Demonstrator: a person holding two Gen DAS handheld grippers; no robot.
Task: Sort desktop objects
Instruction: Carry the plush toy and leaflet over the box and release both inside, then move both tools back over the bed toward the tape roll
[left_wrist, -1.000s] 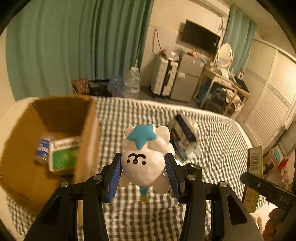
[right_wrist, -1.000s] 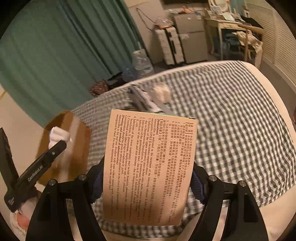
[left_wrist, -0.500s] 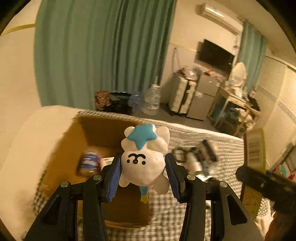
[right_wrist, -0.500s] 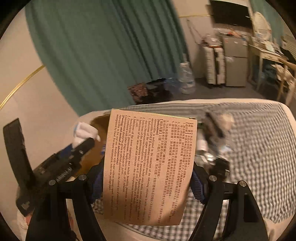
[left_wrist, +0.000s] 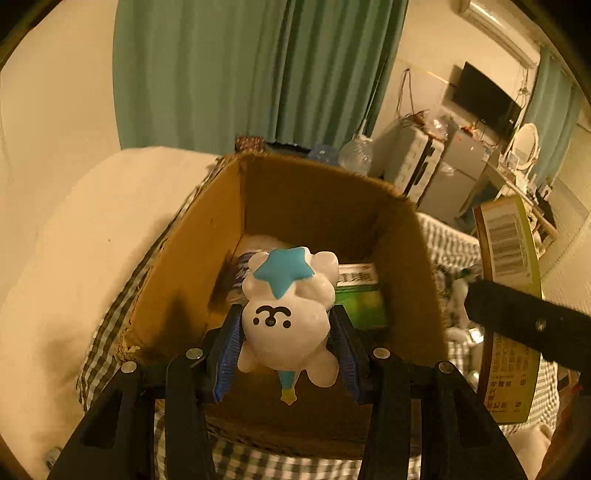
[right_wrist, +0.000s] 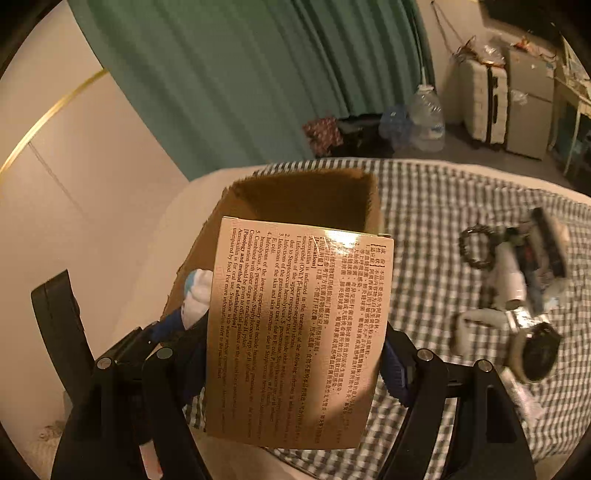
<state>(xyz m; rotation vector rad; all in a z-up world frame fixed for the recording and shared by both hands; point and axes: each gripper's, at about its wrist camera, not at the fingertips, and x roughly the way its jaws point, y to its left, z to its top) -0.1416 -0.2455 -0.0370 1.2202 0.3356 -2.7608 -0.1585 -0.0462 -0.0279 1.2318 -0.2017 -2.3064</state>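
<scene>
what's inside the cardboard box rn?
Inside the cardboard box: a green carton and a blue-striped item. The toy in the left claw hides the rest.

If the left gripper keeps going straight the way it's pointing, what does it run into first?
Probably the contents of the cardboard box: the left gripper, shut on the white figurine, points into its open top, toward the green packet. Depth is unclear.

Glossy smooth toy (left_wrist: 286, 325), matt cardboard box (left_wrist: 207, 266), checked cloth (right_wrist: 436, 229)
</scene>
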